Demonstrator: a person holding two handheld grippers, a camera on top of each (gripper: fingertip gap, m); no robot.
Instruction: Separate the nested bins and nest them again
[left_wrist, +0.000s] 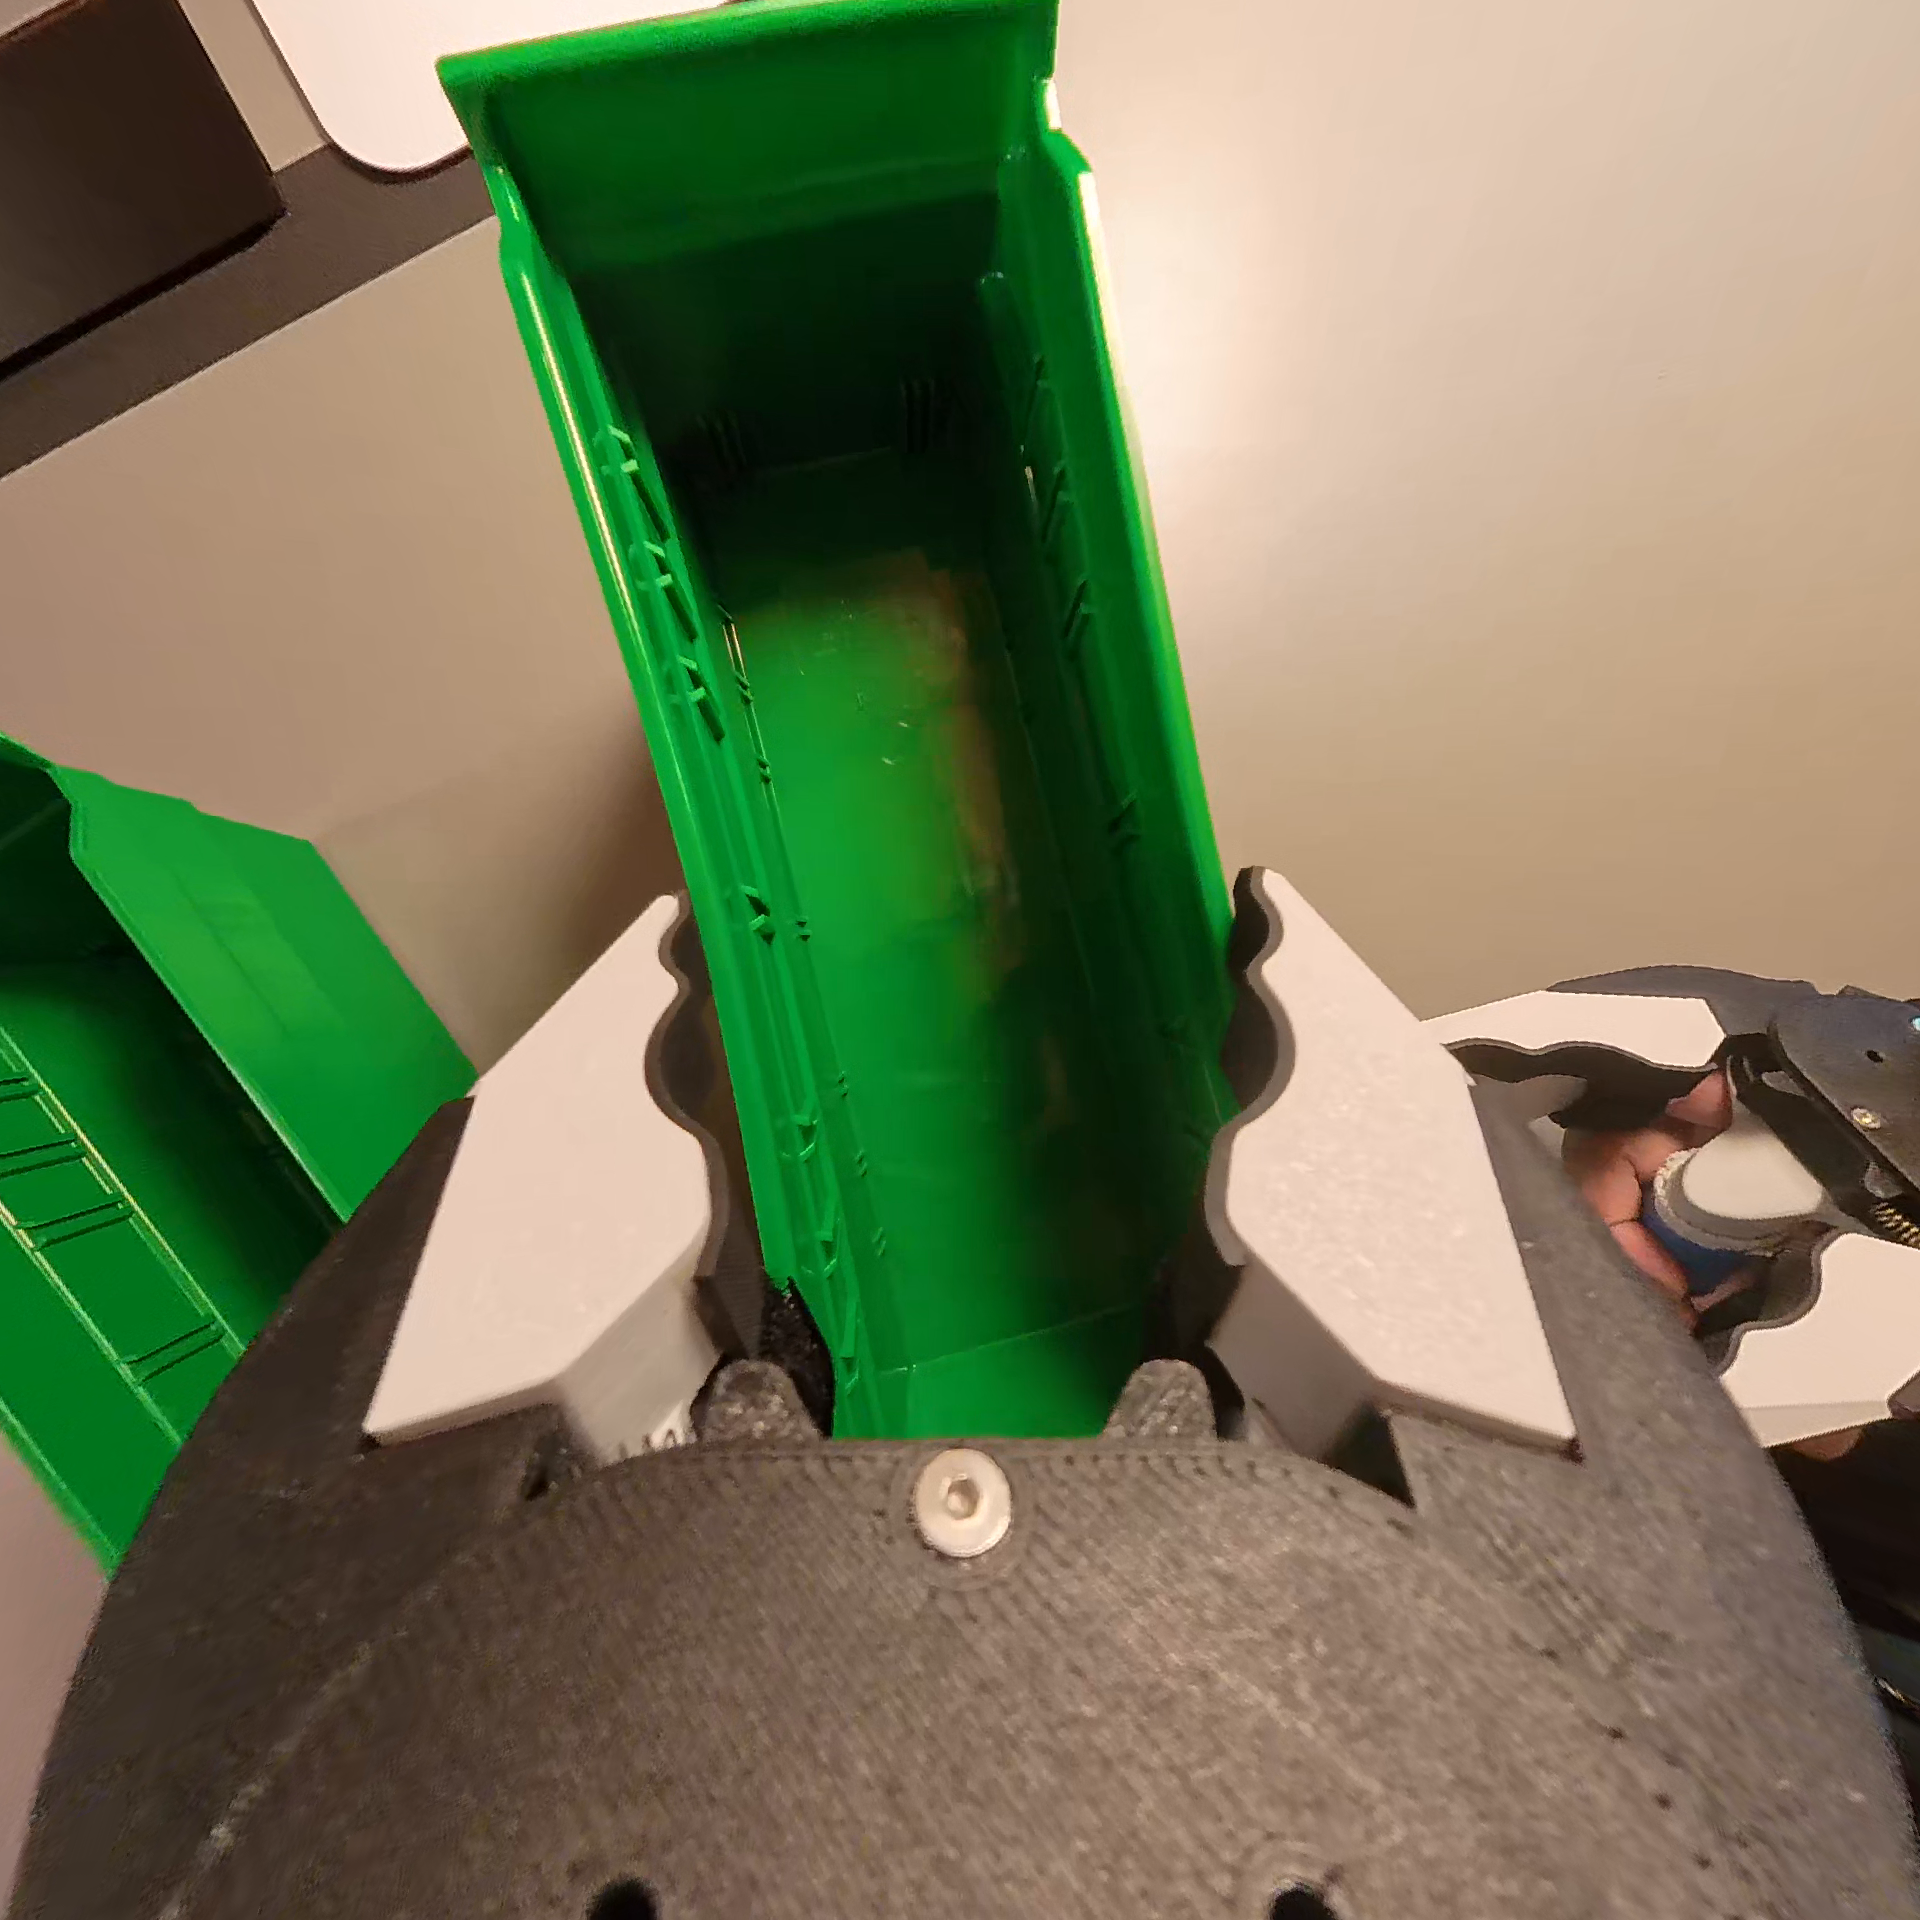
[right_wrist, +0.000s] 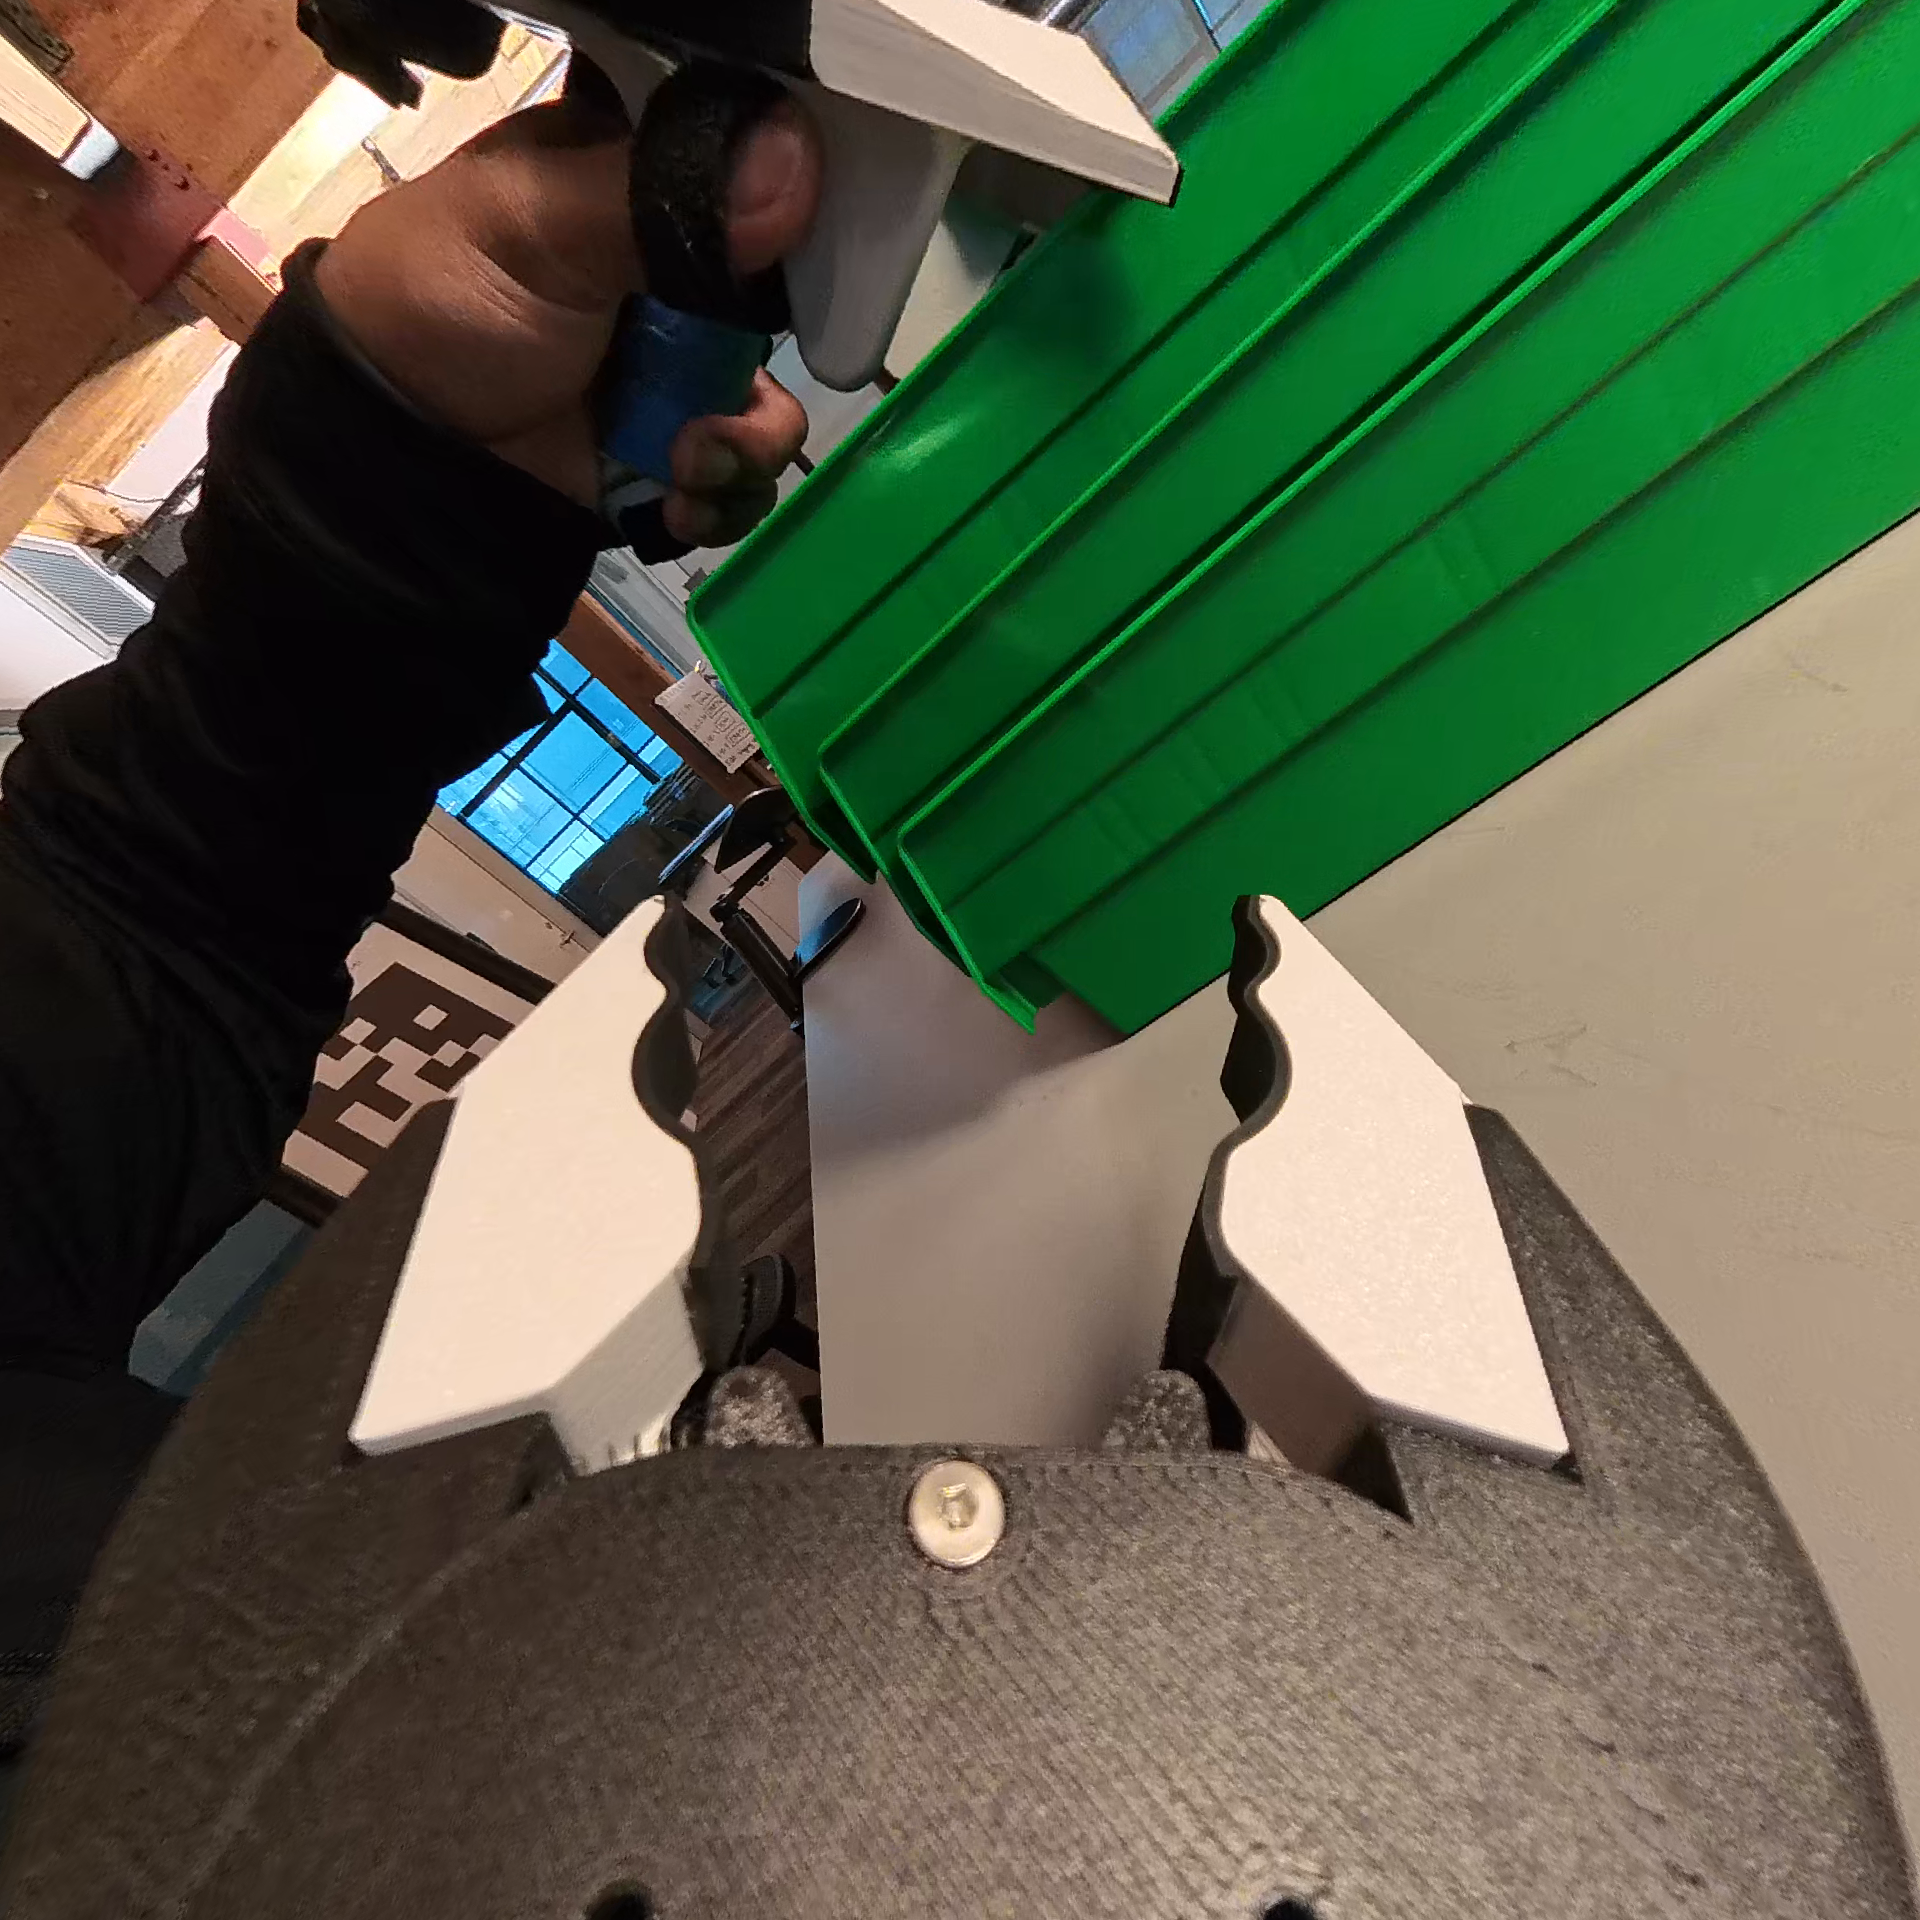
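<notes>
Surroundings: pale desk (left_wrist: 1455, 436) carries the bins; a dark box (left_wrist: 114, 177) and a white rounded board (left_wrist: 384, 94) lie beyond its far left edge. In the right wrist view, off the desk's edge, a window (right_wrist: 561, 769), an office chair (right_wrist: 758, 914) and a black-and-white marker panel (right_wrist: 405, 1049).
In the way: nothing lies between the right gripper and the stack; a person's hand (right_wrist: 582, 312) in a dark sleeve is just beside the stack's upper end.
Writing: a small paper note (right_wrist: 717, 717) by the window bears print too small to read; no brand shows on the bins.
Held bin: long, narrow green bin (left_wrist: 894, 727), open top facing the camera, ribbed side walls, scuffed yellowish floor, running away over the desk.
Left gripper (left_wrist: 956, 1039): fingers pressed on the held bin's two long walls.
Second bin: green bin (left_wrist: 156, 1039) resting near the desk's left edge.
Stack: nested green bins (right_wrist: 1299, 520), stepped rims, tilted, near the desk's edge.
Right gripper (right_wrist: 956, 1049): jaws wide apart, gripping nothing, just short of the stack's corner.
</notes>
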